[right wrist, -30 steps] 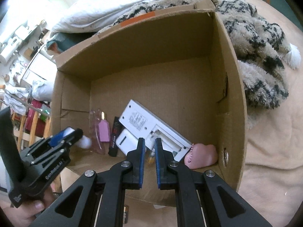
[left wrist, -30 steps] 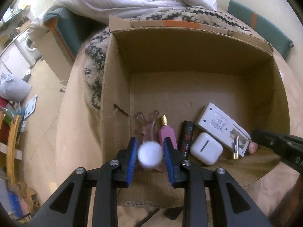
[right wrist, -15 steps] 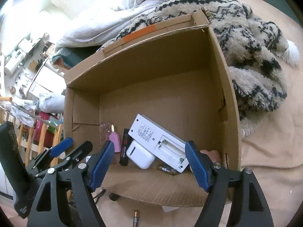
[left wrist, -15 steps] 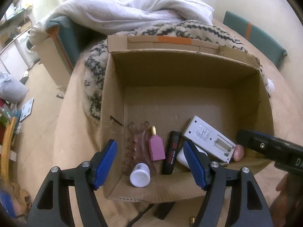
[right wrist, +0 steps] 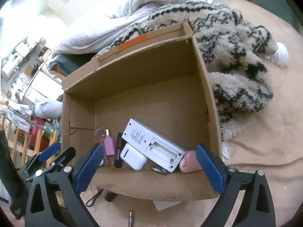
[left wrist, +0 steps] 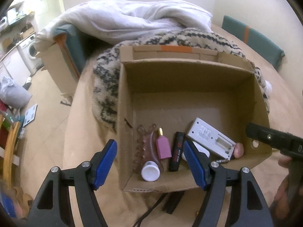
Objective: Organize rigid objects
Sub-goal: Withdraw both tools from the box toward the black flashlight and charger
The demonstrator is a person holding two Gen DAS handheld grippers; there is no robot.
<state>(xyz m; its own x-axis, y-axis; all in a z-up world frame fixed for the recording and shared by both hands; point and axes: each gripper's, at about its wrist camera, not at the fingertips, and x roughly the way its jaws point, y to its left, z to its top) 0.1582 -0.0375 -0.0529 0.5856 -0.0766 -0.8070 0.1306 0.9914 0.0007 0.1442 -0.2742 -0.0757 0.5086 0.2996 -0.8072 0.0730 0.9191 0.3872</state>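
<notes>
An open cardboard box sits on a beige bed. Along its near wall lie a white-capped bottle, a clear pink comb-like piece, a pink perfume bottle, a black tube, a white earbud case, a white remote with its battery bay open, a battery and a pink soft item. My left gripper is open and empty above the box's near left corner. My right gripper is open and empty above the near wall.
A loose battery, a black cord and a white paper scrap lie on the bed in front of the box. A patterned fleece blanket and a white duvet lie behind it. The floor drops off at left.
My left gripper opened and let the white-capped bottle fall into the box. My right gripper opened too; a battery now lies by the remote. Both pulled back and up.
</notes>
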